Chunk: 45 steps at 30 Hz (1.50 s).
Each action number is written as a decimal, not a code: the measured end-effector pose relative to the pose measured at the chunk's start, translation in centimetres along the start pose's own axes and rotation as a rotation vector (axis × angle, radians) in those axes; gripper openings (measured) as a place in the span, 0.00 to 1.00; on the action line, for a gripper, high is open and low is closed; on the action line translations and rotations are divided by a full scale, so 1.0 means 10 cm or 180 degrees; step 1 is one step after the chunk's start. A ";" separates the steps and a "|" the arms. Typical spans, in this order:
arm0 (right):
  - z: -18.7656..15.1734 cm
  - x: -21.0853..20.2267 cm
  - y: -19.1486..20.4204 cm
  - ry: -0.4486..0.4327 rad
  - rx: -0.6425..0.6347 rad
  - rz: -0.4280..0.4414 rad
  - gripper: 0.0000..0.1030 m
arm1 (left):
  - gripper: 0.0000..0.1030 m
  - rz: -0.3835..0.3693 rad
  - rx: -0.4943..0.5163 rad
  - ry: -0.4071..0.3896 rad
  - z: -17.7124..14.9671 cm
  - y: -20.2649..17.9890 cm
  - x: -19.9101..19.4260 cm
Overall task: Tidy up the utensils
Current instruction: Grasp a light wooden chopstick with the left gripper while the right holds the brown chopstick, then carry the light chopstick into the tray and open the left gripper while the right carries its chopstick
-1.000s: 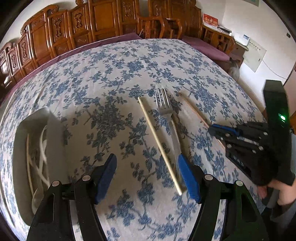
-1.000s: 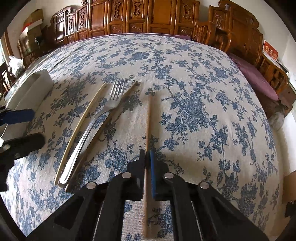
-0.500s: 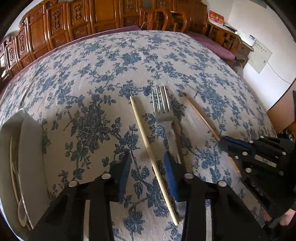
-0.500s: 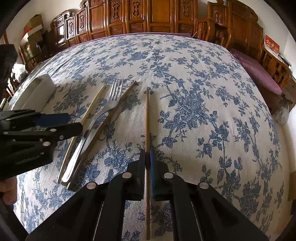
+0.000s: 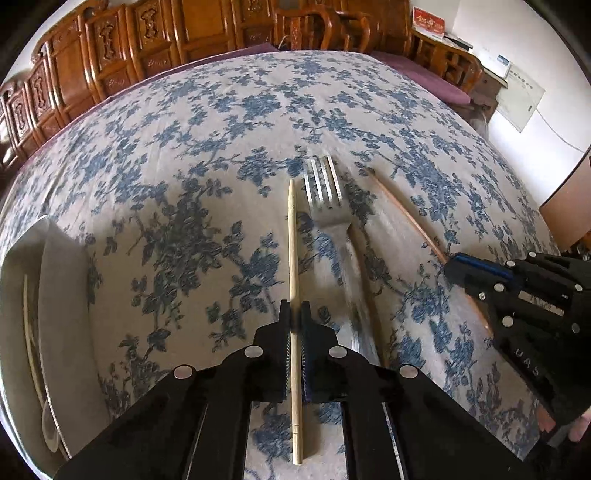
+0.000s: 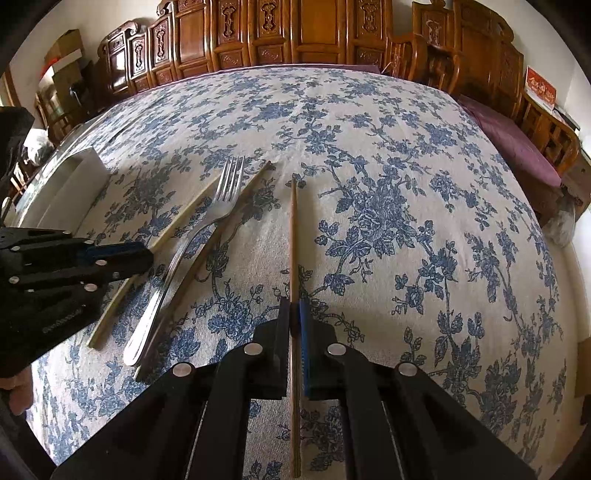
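Note:
My left gripper is shut on a pale bamboo chopstick, which points away from me. A steel fork lies just right of it on the floral tablecloth, with another brown chopstick beside the fork. My right gripper is shut on a darker brown chopstick; it shows at the right of the left wrist view. The left gripper shows at the left of the right wrist view.
A white tray holding several utensils sits at the table's left edge; it also shows in the right wrist view. Carved wooden chairs line the far side. The tablecloth stretches ahead and to the right.
My left gripper has moved left over the pale chopstick and closed on it. My right gripper keeps its hold on the brown chopstick, which now sits slightly raised.

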State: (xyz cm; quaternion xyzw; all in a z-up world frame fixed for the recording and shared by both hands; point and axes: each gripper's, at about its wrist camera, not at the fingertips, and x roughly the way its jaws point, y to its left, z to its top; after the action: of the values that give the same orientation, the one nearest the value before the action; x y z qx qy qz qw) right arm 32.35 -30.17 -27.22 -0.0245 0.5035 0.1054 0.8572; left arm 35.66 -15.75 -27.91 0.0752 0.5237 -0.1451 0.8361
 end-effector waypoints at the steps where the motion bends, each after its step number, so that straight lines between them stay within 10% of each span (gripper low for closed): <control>1: 0.00 0.00 0.00 -0.0002 -0.0002 -0.0004 0.06 | 0.04 0.0011 -0.0006 -0.0008 -0.01 0.01 -0.01; 45: 0.21 -0.72 0.48 -0.0546 -0.0168 0.0087 0.06 | 0.04 -0.0021 0.0098 -0.0828 -0.20 0.21 -1.46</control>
State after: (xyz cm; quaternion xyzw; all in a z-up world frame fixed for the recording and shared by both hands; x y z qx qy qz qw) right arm 29.78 -26.28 -19.57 -0.0311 0.4256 0.1321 0.8947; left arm 28.69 -10.82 -15.75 0.0669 0.4088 -0.1643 0.8952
